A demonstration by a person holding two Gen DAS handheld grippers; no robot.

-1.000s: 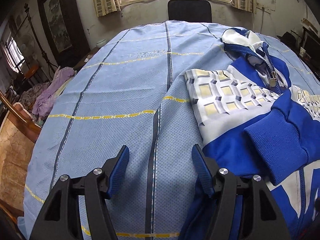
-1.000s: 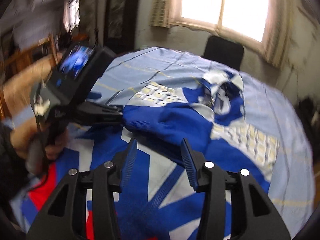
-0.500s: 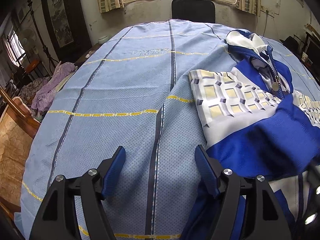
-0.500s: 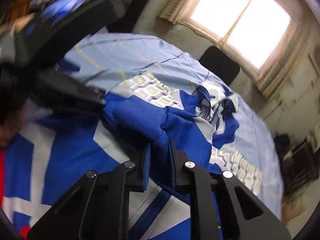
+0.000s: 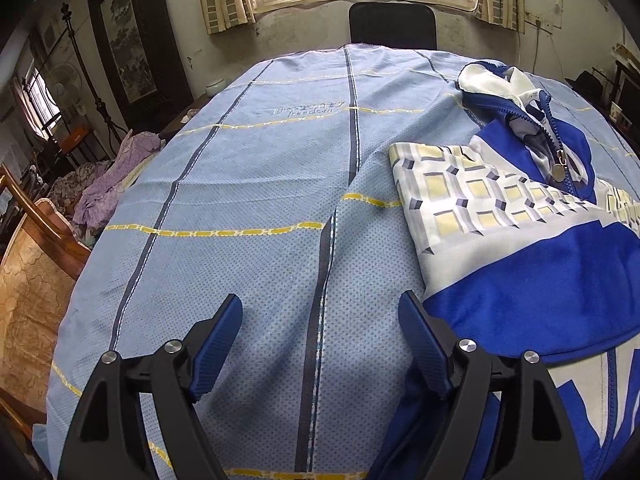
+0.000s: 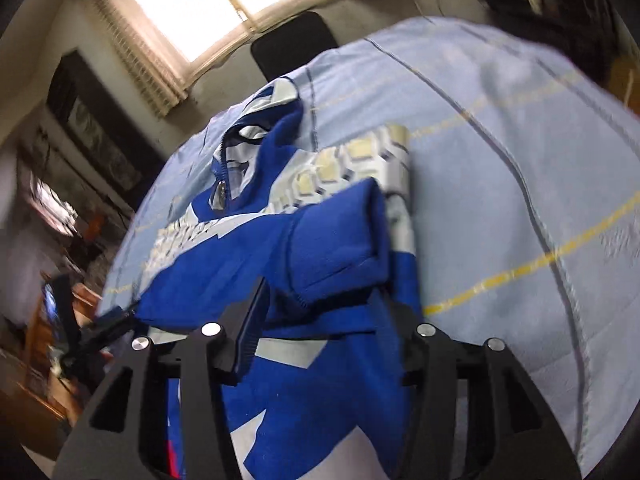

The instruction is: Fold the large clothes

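A blue and white zip jacket with a yellow-checked panel lies on the light blue sheet, to the right of my left gripper. That gripper hovers over bare sheet, its jaws wide and still opening, with nothing between them. In the right wrist view, the jacket's blue sleeve lies folded across the jacket body, its ribbed cuff near the checked panel. My right gripper is opening, and the sleeve fabric lies loosely between its jaws, hiding the right finger.
A black chair stands at the bed's far end under the window. A pile of purple clothes and a wooden chair sit beyond the left edge. The left hand-held gripper shows blurred at the jacket's left side.
The right gripper closed on the sleeve, rolled and carried it across the jacket to the right, then loosened. The cuff has left the left wrist view. The left jaws spread wider.
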